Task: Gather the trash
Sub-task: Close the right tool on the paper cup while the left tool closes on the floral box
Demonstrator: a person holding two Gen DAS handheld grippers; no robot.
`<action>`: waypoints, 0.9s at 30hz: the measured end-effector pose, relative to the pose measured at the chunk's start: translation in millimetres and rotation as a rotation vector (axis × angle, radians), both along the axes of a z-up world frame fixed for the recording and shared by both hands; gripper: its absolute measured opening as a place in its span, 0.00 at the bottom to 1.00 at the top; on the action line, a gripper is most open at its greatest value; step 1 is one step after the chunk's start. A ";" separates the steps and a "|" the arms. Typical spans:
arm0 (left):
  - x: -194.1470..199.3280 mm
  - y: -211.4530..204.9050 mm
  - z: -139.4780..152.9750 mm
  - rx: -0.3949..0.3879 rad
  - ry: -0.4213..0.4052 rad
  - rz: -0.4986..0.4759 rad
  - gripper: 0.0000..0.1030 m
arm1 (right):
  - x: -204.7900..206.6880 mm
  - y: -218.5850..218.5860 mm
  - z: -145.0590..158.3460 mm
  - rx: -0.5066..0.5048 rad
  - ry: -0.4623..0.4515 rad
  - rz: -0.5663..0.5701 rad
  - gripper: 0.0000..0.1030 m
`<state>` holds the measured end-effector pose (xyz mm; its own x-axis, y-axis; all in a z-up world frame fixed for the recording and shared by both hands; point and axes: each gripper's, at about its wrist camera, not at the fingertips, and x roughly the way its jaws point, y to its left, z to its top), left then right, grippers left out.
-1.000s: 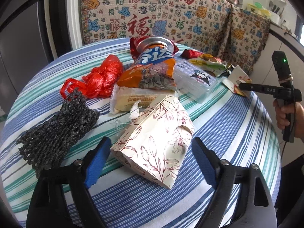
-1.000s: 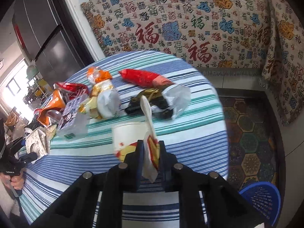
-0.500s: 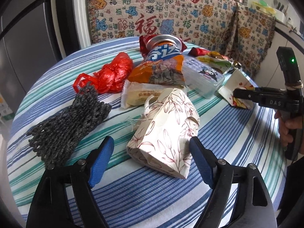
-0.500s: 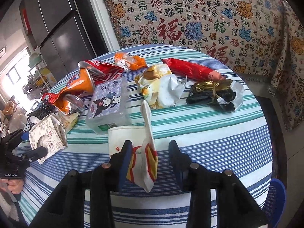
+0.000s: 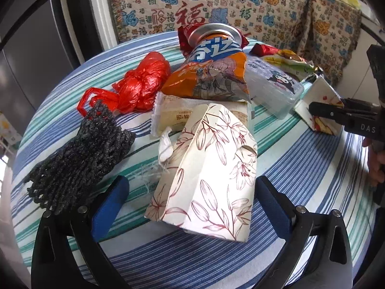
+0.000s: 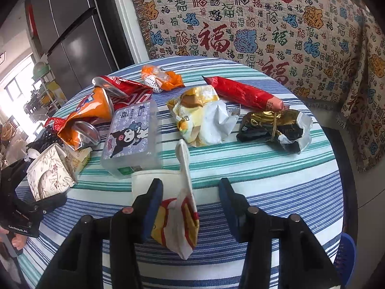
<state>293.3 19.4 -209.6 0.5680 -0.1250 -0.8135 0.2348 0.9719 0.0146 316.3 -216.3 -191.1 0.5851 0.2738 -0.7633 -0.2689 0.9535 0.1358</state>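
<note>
showing a round striped desk [image 5: 300, 168] littered with trash, the landmark being the clear plastic box [image 6: 131, 137] with a cartoon label near the desk's middle. left gripper [image 5: 192, 197]: jaws opening wide, one blue pad on either side of the floral paper box [image 5: 211, 163], neither pad touching it; the floral paper box lies on its side on the desk, in front of the clear plastic box and toward the left gripper. right gripper [image 6: 190, 197]: jaws opening, released, with the white paper wrapper [image 6: 178, 221] printed in red and yellow standing between the pads; the wrapper sits on the desk just in front of the clear plastic box, its upright flap leaning toward that box. crushed orange can [image 5: 211, 72]: lies against the clear plastic box on its left in the left wrist view. red plastic bag [image 5: 139, 84] and black foam net [image 5: 79, 154]: further left of the can. yellow-and-white wrapper [image 6: 204, 115], black-and-gold wrapper [image 6: 272, 127] and red wrapper [image 6: 243, 94]: to the right of the clear plastic box in the right wrist view. patterned cloth [image 6: 252, 24]: behind the desk.
</note>
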 end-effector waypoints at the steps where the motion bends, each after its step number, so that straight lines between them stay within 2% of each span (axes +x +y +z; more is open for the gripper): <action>1: -1.7 0.6 0.4 0.002 0.004 -0.007 1.00 | -3.5 2.0 0.0 -0.015 -0.002 0.006 0.53; 4: -2.4 4.4 1.8 0.001 0.021 -0.025 1.00 | -11.1 0.6 1.2 -0.030 -0.001 0.010 0.53; 7: -3.8 11.3 6.7 -0.049 0.011 -0.027 0.99 | -13.8 -7.3 4.5 0.001 0.029 0.012 0.53; 11: -12.1 12.5 25.5 -0.080 -0.059 -0.061 0.99 | -19.5 -14.9 12.3 0.015 0.033 0.026 0.53; 15: -14.9 8.8 31.6 -0.094 -0.072 -0.091 0.98 | -21.7 -17.7 17.7 0.025 0.054 0.040 0.53; 16: -14.8 6.6 30.9 -0.081 -0.074 -0.095 0.90 | -22.5 -17.5 18.4 0.024 0.058 0.045 0.53; 17: -14.8 4.3 29.8 -0.067 -0.072 -0.100 0.79 | -22.7 -17.0 18.8 0.021 0.064 0.051 0.53; 18: -14.3 3.1 29.4 -0.061 -0.070 -0.104 0.74 | -23.0 -16.8 19.3 0.021 0.070 0.056 0.52; 20: -14.3 3.3 29.4 -0.072 -0.067 -0.109 0.59 | -23.6 -15.2 19.5 0.026 0.080 0.074 0.37; 21: -14.9 3.9 30.0 -0.075 -0.069 -0.109 0.53 | -23.5 -14.3 19.2 0.026 0.086 0.080 0.19; 22: -15.8 4.9 30.1 -0.074 -0.072 -0.109 0.40 | -24.0 -13.9 19.3 0.026 0.084 0.078 0.11; 27: -21.8 11.2 36.6 -0.112 -0.094 -0.104 0.37 | -29.8 -14.3 28.9 0.029 0.057 0.056 0.10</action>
